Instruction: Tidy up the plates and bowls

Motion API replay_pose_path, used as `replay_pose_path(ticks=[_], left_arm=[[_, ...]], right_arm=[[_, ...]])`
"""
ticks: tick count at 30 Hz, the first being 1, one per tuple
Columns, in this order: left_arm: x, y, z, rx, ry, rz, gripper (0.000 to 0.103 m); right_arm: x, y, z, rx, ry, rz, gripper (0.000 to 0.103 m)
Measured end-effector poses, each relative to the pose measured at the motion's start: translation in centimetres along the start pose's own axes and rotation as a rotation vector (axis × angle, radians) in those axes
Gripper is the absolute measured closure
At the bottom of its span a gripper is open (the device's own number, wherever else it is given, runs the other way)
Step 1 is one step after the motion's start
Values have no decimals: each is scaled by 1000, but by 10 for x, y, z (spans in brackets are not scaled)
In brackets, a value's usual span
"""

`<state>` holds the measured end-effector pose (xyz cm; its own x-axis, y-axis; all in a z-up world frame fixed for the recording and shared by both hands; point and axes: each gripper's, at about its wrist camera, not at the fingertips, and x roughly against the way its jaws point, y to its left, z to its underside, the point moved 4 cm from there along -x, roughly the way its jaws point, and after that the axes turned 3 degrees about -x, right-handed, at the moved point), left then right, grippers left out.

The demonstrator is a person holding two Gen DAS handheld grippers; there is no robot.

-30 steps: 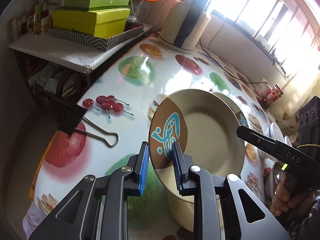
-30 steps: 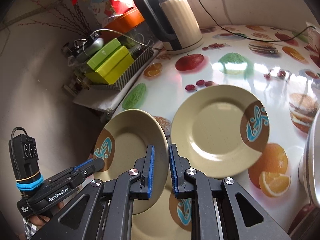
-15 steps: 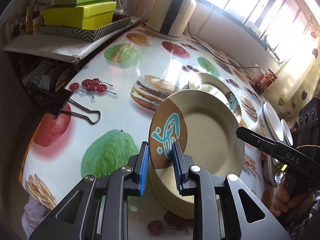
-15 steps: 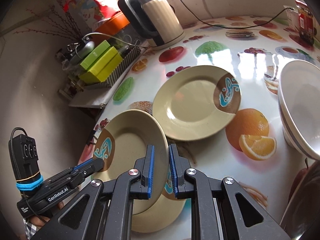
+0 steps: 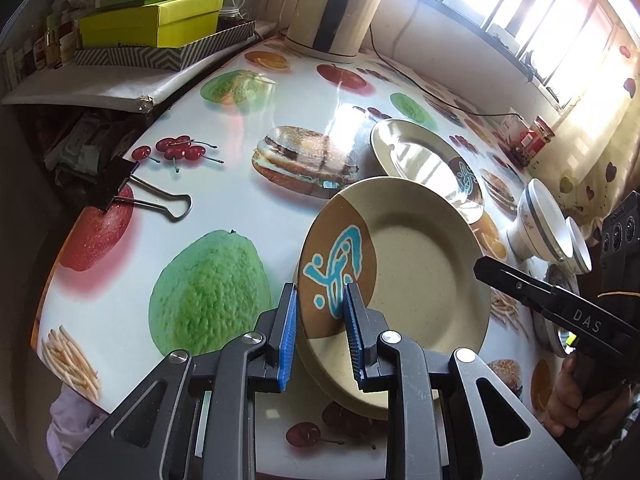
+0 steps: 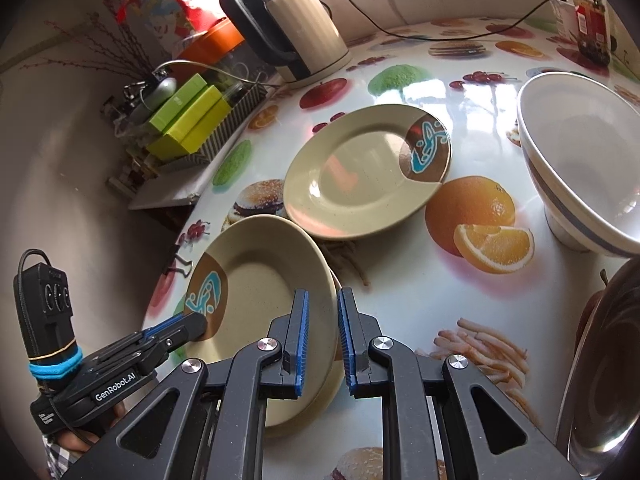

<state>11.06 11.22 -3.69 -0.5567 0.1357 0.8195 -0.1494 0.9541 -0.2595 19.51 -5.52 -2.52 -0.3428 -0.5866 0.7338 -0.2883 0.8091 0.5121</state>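
Holding one beige plate (image 5: 420, 276) between two tools, I carry it tilted, just above a second beige plate (image 5: 352, 396) of the same pattern that lies flat on the surface (image 5: 120, 280) directly beneath. A third matching plate (image 6: 360, 172) rests flat farther off, toward the kettle (image 6: 296, 36), with its brown-and-blue patch turned to the right side. A white bowl (image 6: 580, 160) with a grey band stands upright well to the right of that plate.

My left gripper (image 5: 320, 332) pinches the carried plate at its brown-and-blue patterned rim; its jaws stand a narrow way apart, and the blue pads sit on either face of the rim. My right gripper (image 6: 322, 340) clamps the opposite, plain rim, with its jaws nearly closed, one pad above the rim and one below. The plate therefore spans from one set of jaws to the other, with its patterned edge toward my left hand.

What the coming move turns on, I judge, is the small gap straight down: the lower plate sits almost squarely under the held one, so the held plate needs levelling and lowering to nest on it. Both hands are equally close, since each grips a rim. The lower plate's own patterned patch I cannot place with certainty, because the held plate hides most of it.
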Motion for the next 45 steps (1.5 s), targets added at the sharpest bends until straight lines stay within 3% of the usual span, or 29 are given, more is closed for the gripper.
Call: replay_pose_path(ticks=[36, 39, 45], left_arm=[[-4, -5, 1, -38, 7, -67, 79], [-4, -7, 1, -48, 7, -78, 79], [-4, -7, 0, -66, 1, -112, 76]], right_arm=[[1, 1, 13, 29, -8, 46, 86], [2, 2, 13, 39, -19, 57, 84], [4, 3, 12, 57, -38, 85, 70]])
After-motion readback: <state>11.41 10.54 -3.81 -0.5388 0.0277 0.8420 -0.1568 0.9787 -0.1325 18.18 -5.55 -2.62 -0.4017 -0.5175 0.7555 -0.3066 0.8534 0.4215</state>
